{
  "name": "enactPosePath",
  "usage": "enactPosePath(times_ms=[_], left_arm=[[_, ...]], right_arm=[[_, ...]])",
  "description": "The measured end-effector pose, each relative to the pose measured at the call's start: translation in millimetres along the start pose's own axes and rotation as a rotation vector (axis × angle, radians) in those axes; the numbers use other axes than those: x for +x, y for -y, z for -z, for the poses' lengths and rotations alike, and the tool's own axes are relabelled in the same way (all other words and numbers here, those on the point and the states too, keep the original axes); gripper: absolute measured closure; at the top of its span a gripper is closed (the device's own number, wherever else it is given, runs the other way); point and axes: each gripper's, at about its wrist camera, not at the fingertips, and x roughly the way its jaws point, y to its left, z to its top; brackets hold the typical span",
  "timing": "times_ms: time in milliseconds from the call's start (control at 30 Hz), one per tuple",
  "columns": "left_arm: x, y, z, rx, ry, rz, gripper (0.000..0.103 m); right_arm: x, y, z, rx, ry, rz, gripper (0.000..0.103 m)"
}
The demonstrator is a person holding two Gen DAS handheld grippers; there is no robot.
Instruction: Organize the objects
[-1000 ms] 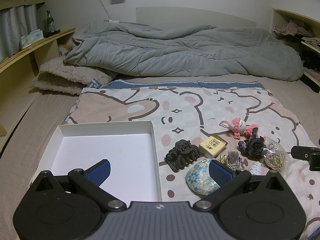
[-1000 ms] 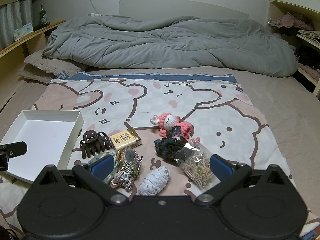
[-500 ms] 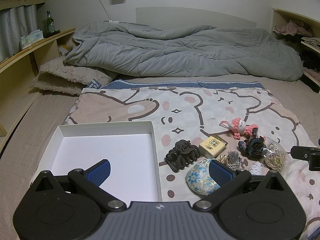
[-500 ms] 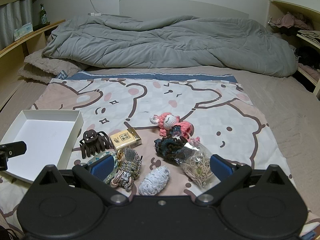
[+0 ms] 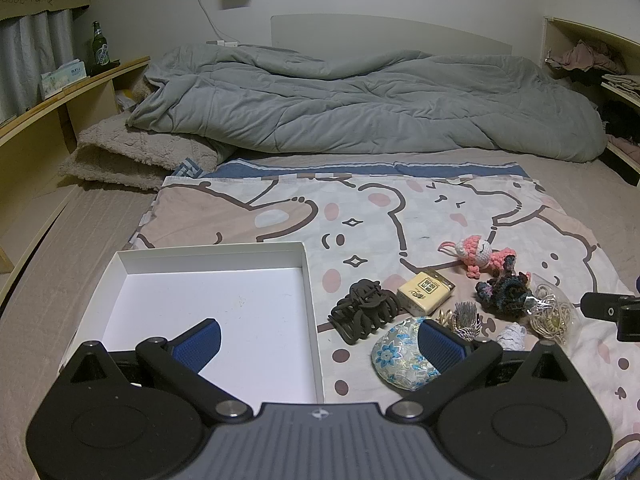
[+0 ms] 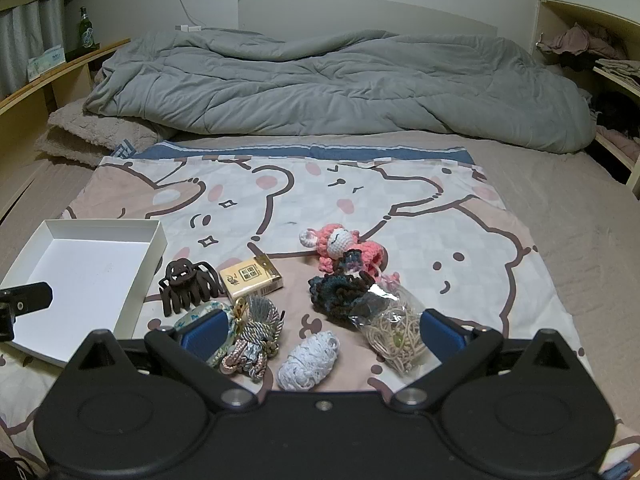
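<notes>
You are hovering both tools, left [image 5: 316, 340] and right [image 6: 320, 328], spread wide and gripping nothing; straddle the dark brown plastic claw clip [image 5: 364, 310] squarely, then lower it into the shallow white cardboard tray [image 5: 120, 264].

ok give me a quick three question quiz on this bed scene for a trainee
1. True or false: the white box already holds the hair claw.
2. Which lies nearest the box: A) pink crochet doll B) hair claw C) bag of rubber bands?
3. Fill in: both the left tool and the right tool are ____.

Key: 1 false, the box is empty and the claw lies on the bear-print sheet; 2 B; 3 open, holding nothing.
</notes>
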Motion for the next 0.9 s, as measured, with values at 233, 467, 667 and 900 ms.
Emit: enactPosePath(times_ms=[233,467,667,900], left_arm=[[0,1,0,-0.001,-0.001,-0.001,0.000],[2,1,-1,-0.008,-0.002,0.004,0.000],[6,4,-6,0.011,0.006,0.015,0.000],[11,14,-15,0.054,0.046,0.079,0.000]], right_arm=[[-2,0,-1,0.000,0.000,0.000,0.000],[1,-2,-2,-0.007,0.008,-0.001,0.000],[-2,-6,-5,-0.008,0.022,0.029,0.000],[-11,6,-16,0.075,0.066,-0.002,0.000]])
